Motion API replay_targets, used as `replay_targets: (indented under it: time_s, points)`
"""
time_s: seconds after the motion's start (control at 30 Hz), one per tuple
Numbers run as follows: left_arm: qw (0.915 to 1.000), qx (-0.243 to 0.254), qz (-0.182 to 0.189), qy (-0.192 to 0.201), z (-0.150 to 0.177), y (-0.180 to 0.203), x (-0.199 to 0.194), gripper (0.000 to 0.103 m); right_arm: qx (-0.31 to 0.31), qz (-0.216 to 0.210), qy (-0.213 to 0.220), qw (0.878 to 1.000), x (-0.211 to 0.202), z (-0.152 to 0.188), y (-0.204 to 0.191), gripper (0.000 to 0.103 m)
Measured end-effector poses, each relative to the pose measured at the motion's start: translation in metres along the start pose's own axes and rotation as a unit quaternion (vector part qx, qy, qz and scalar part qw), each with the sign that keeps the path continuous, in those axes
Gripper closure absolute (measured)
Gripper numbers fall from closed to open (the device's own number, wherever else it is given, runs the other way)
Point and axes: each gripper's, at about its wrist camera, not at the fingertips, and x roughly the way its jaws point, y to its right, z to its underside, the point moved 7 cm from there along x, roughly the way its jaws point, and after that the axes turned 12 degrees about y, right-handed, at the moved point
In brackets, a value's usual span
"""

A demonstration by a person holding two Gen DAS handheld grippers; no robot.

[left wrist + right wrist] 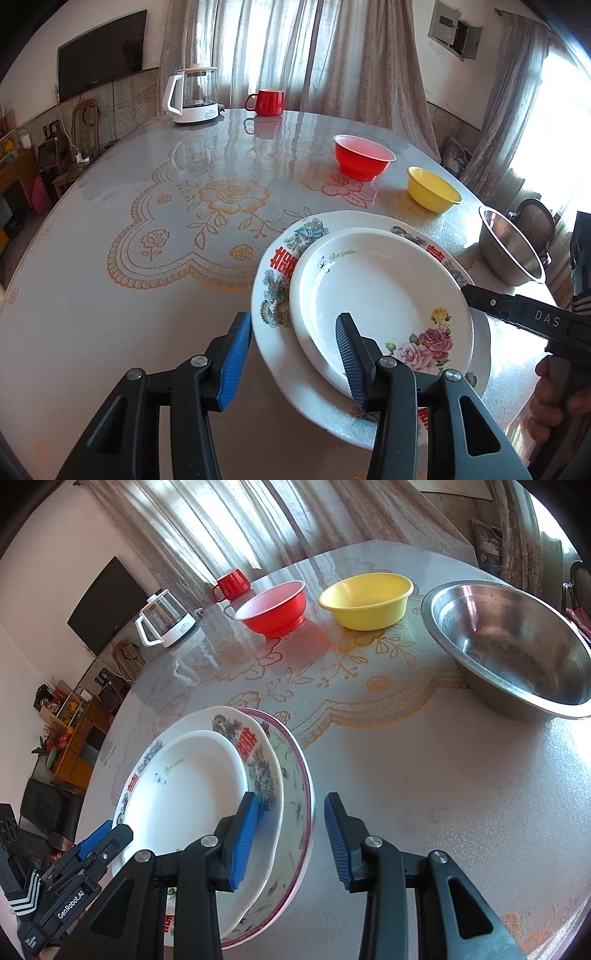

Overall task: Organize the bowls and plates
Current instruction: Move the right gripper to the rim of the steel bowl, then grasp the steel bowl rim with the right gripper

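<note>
Three plates lie stacked near the table's front edge. A small white rose plate (380, 295) (192, 797) is on top. Under it is a plate with red characters (273, 291) (258, 760), and a pink-rimmed plate (295, 775) is at the bottom. My left gripper (291, 363) is open and straddles the stack's left rim, one pad over the white plate and one outside the rim. My right gripper (291, 843) is open and straddles the opposite rim the same way. A red bowl (364, 157) (275, 607), a yellow bowl (434, 188) (365, 600) and a steel bowl (513, 247) (509, 642) stand apart behind the stack.
A red mug (266, 101) (231, 585) and a glass kettle (194, 96) (166, 622) stand at the table's far edge. The round table (110, 332) has a glossy lace-pattern cover. A hand (550, 391) holds the right gripper's handle at the right.
</note>
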Motion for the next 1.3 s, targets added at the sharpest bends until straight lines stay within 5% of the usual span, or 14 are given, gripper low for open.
replay_targets:
  time_s: [0.53,0.87,1.3]
  points:
    - [0.9985,-0.004,-0.023,0.050,-0.018,-0.013,-0.028,0.053,-0.048,0.029,0.022,0.998,-0.015,0.002,-0.007,0.065]
    - [0.9979,0.023,0.034,0.050,-0.038,0.029,-0.028,0.052,-0.042,0.049,0.047,0.997,-0.041,-0.011,0.012,0.065]
    - [0.9884,0.051,0.142,-0.012,-0.064,0.134,0.020,0.053,0.072,0.150,0.111,0.980,-0.103,-0.059,0.131,0.065]
